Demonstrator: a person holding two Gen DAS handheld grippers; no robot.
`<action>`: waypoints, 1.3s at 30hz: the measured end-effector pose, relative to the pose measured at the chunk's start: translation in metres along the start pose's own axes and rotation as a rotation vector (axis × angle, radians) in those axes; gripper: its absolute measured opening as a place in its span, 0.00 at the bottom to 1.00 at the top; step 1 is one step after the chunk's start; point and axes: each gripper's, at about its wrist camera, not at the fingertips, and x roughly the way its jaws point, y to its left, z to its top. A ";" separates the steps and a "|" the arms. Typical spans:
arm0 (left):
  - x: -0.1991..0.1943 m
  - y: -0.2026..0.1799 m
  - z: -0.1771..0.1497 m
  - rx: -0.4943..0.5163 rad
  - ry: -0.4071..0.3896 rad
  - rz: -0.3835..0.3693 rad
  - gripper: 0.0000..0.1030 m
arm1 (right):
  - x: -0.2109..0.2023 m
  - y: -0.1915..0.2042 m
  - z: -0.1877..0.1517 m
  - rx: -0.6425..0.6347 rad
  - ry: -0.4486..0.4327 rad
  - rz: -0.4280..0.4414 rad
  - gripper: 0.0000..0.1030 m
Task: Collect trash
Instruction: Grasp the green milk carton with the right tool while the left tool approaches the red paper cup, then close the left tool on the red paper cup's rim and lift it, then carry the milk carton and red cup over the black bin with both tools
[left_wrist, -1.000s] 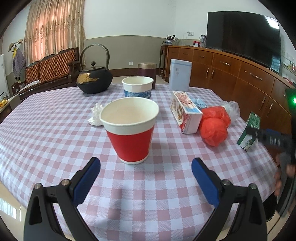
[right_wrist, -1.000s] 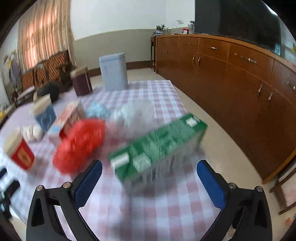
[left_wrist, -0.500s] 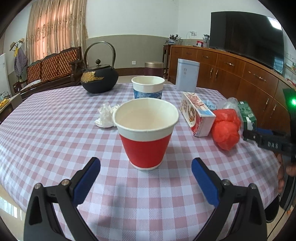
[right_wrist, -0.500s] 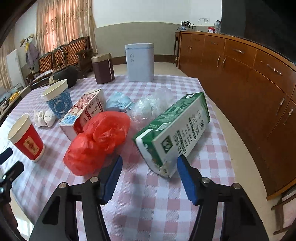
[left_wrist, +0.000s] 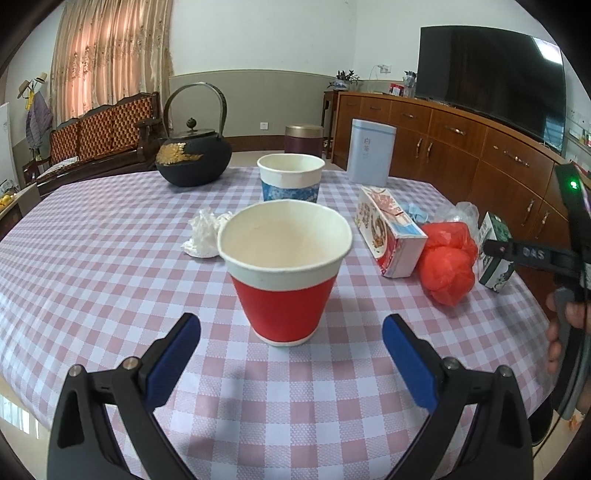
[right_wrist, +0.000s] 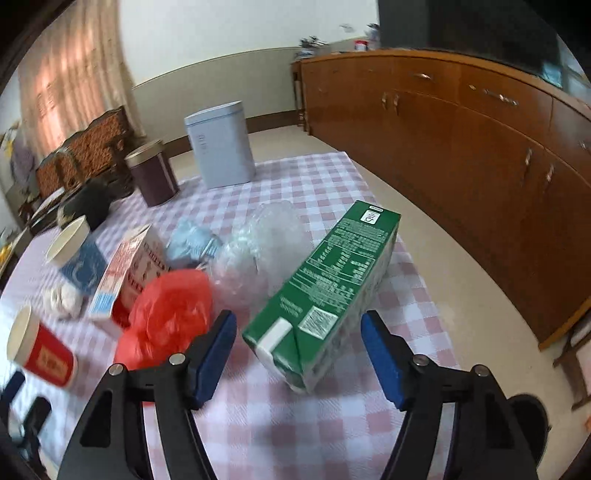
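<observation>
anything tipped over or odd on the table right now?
Yes. The green carton lies on its side near the table's right edge, between the open jaws of the right gripper, pads not touching it. The red-and-white box also lies flat. Both cups, red and blue, stand upright.

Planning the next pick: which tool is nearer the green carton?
Right. The right tool straddles the near end of the green carton, pads clear of it. The left tool faces the red cup, across the table.
</observation>
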 end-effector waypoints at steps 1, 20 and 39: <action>0.001 0.001 0.001 0.000 0.000 0.000 0.97 | 0.004 0.002 0.001 0.004 0.009 -0.035 0.69; 0.025 0.000 0.014 0.035 0.016 0.049 0.95 | -0.011 0.008 -0.022 -0.103 0.001 -0.043 0.41; -0.030 -0.023 0.013 0.060 -0.041 -0.028 0.54 | -0.087 -0.020 -0.042 -0.098 -0.131 -0.013 0.38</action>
